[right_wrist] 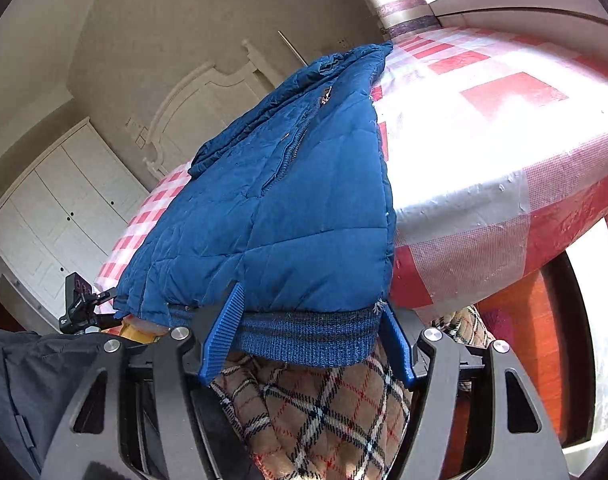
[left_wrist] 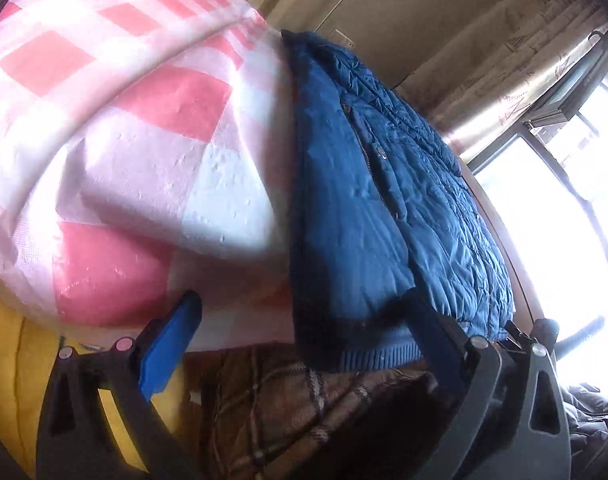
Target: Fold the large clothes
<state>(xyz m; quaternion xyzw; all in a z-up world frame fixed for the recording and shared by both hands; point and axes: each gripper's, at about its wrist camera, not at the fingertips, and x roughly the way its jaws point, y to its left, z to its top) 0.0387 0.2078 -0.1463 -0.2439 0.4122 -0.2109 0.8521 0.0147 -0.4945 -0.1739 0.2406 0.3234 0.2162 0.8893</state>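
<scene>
**Both grippers spread wide at the jacket hem**

The blue jacket (right_wrist: 272,208) is lying on the checked cloth (right_wrist: 503,152) covering the table, its knitted hem (right_wrist: 307,336) hanging over the near edge. The right gripper (right_wrist: 307,336) is sitting at that hem with its blue fingers (right_wrist: 224,332) spread wide, one at each side of the ribbed band, brushing it but not pinching it. The left gripper (left_wrist: 300,332) is gaping wide too: its left finger (left_wrist: 172,340) is standing clear in front of the cloth, while the right finger is sitting in shadow against the jacket's (left_wrist: 367,216) lower edge; whether it is touching, I cannot tell. A plaid fabric (right_wrist: 323,412) is showing below the hem.
</scene>
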